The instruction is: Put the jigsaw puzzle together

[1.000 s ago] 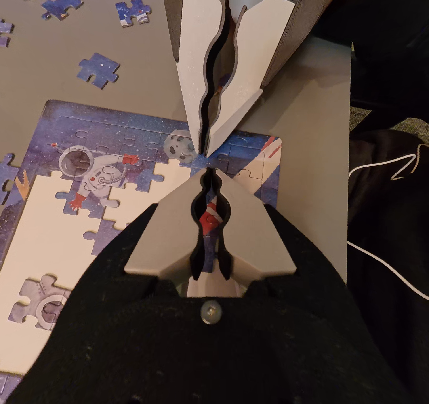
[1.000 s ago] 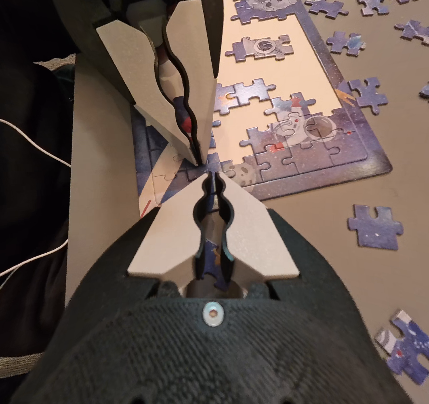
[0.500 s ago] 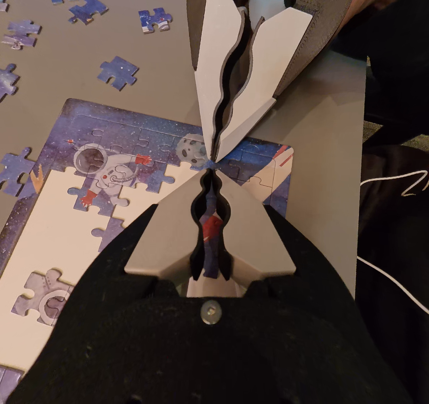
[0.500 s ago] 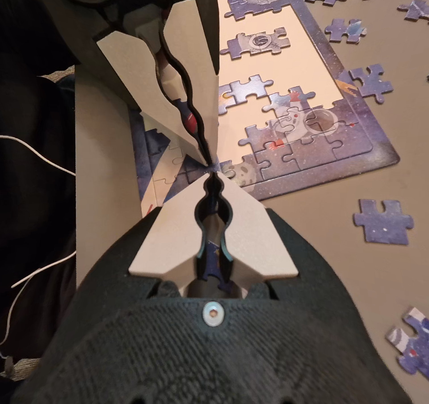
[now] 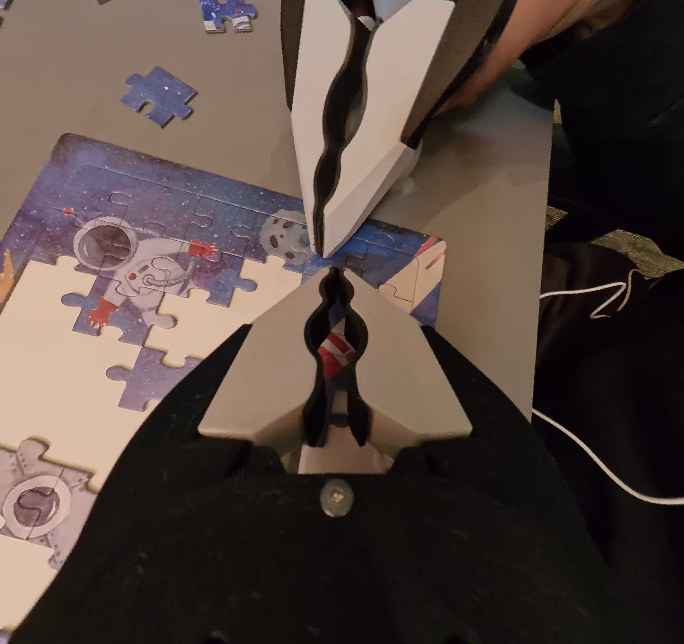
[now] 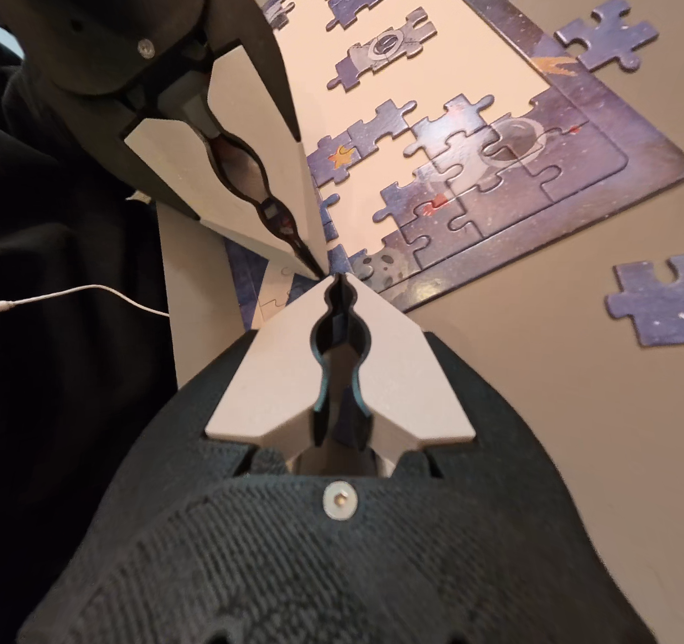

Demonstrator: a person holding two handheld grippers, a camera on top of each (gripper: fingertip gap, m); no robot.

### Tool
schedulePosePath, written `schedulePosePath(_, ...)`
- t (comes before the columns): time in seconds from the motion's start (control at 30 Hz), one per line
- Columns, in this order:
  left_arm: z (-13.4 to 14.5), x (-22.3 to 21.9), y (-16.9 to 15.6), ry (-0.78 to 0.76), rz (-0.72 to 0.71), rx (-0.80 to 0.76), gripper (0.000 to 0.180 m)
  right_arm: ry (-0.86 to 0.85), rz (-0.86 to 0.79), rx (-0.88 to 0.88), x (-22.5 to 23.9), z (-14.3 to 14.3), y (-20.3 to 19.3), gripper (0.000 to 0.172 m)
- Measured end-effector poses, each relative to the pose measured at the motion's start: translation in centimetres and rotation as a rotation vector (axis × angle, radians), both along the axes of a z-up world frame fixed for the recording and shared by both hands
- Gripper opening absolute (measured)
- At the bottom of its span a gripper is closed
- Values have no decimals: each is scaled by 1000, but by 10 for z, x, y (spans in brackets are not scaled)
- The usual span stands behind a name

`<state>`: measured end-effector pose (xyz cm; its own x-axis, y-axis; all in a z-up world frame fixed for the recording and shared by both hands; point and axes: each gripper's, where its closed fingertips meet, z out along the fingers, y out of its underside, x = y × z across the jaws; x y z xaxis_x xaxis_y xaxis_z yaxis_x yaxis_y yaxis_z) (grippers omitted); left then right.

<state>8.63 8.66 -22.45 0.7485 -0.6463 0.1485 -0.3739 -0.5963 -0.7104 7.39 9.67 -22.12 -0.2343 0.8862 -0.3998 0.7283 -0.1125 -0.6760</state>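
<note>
A: In the left wrist view, how did the left gripper (image 5: 333,274) stand?
B: Its fingers were closed tip to tip with nothing seen between them, low over the puzzle (image 5: 148,182) just beside the asteroid (image 5: 281,237). The right gripper (image 5: 320,252) came in from above, also closed, with its tip almost meeting the left one. A hand (image 5: 555,15) held it.
A: And the puzzle?
B: It lay flat on the table (image 5: 481,219) near its edge, with loose pieces (image 5: 159,95) beyond it.
A: The right wrist view?
B: It showed the same meeting: the right gripper (image 6: 340,278) was closed and bare, and the left gripper (image 6: 314,274) was closed against its tip, over the same corner. Whether either tip touched the card, I couldn't tell.
A: Handling?
B: Thin flat card; I'd judge closed tips suit light, straight-down pressure, as sideways force could shift neighbours.
A: Any writing?
B: No brand, label or text was legible
</note>
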Motion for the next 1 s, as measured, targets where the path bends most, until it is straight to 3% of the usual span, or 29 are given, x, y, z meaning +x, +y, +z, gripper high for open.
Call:
schedulePosePath(0.1, 0, 2, -1, -17, -9, -9, 0, -37, -1, -12, 0, 0, 0, 0)
schedulePosePath(0.23, 0, 2, -1, -16, -11, -8, 0, -3, -35, 144, -3, -1, 17, 0)
schedulePosePath(0.77, -1, 2, -1, 11, -24, 6, 0, 49, 10, 263, -7, -1, 17, 0)
schedulePosePath(1.0, -1, 2, -1, 11, -26, 9, 0, 64, 35, 213, -1, -1, 15, 0)
